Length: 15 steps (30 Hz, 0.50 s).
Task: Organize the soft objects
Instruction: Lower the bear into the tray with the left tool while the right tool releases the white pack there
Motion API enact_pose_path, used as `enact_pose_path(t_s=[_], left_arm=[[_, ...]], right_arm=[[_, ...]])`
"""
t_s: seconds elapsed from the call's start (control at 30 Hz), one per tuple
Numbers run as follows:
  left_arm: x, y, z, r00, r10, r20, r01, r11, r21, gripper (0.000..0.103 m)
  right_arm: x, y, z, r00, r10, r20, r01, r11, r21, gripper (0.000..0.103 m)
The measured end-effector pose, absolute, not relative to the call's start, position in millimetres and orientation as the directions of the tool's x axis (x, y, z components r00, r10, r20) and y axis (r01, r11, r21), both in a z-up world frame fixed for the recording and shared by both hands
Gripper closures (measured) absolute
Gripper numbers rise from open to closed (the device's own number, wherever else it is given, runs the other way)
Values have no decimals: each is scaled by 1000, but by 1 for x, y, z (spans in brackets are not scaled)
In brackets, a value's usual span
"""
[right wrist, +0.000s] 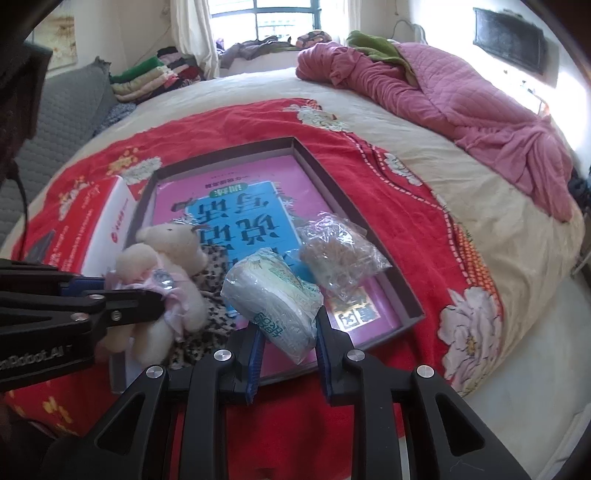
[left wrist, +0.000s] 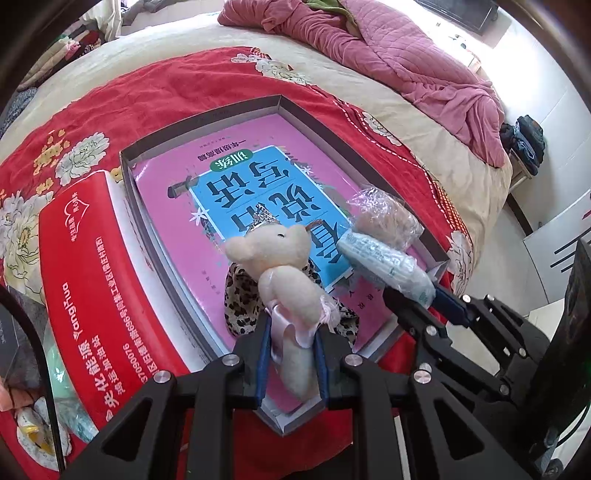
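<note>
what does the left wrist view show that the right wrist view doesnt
Only the left wrist view shows the long printed side of the red box and a mint green item beside it. Only the right wrist view shows the window and folded clothes. Both show the plush toy in the left gripper, the tissue pack in the right gripper, the clear bag and the tray.
</note>
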<state>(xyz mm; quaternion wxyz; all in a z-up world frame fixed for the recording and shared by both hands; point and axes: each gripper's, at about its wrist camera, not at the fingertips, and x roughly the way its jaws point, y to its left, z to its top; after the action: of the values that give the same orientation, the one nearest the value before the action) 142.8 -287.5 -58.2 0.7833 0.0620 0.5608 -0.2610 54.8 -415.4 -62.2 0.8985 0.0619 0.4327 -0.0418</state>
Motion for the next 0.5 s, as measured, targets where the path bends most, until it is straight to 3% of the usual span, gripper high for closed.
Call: enact_pose_path(t_s=[0.5], left_arm=[[151,-291,-63,222,-329,-918,461,865,-198,81]], right_arm=[[49,-410,-69,601,105,-792,57,983,174,66]])
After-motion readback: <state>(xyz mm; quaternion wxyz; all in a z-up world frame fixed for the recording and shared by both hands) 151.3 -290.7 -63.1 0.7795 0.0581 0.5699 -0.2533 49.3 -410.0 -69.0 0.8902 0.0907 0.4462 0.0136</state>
